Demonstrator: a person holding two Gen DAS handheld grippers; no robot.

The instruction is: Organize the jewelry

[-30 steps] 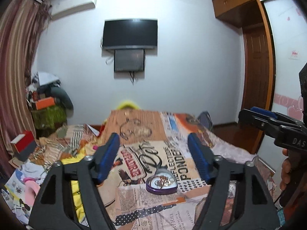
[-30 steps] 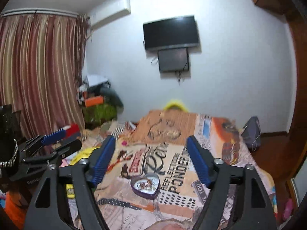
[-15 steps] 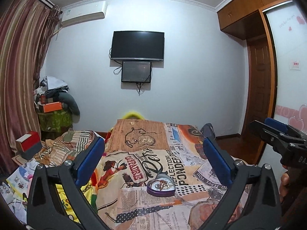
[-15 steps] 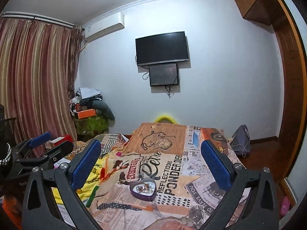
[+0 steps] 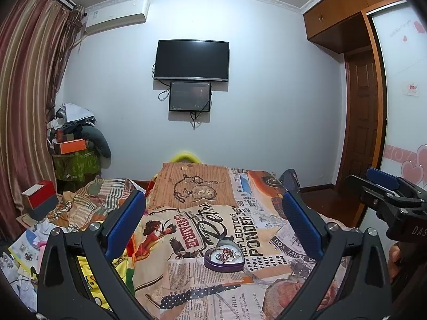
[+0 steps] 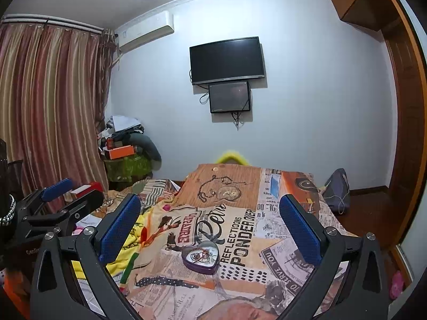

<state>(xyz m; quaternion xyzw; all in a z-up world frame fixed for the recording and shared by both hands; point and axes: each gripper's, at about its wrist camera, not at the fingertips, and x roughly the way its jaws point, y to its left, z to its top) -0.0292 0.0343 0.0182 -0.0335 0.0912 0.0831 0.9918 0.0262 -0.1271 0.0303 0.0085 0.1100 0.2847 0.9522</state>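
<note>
The likeliest slip is a tangle — the small chains and rings heaped in the heart-shaped tin (image 5: pixel 223 257) could come up as one clump if a pad catches several, or the light tin could skid on the soft printed bedspread (image 5: pixel 186 274). Both the left tongs (image 5: pixel 212 222) and the right tongs (image 6: pixel 210 222) stand wide apart and empty, having just been opening. The purple tin lies open on the bed, ahead of both.

Bedspread (image 5: pixel 202 229) print, legible: "REFLECTIONS PONDER", "Retro" in script, "YOU SERVE", "HILL"; a red label, reversed in the print, reads roughly "CASPADRE". Right gripper (image 5: pixel 387 186) body: "DAS", cut off at frame edge. Left gripper (image 6: pixel 58 194) body: "Cen", rest hidden.
</note>
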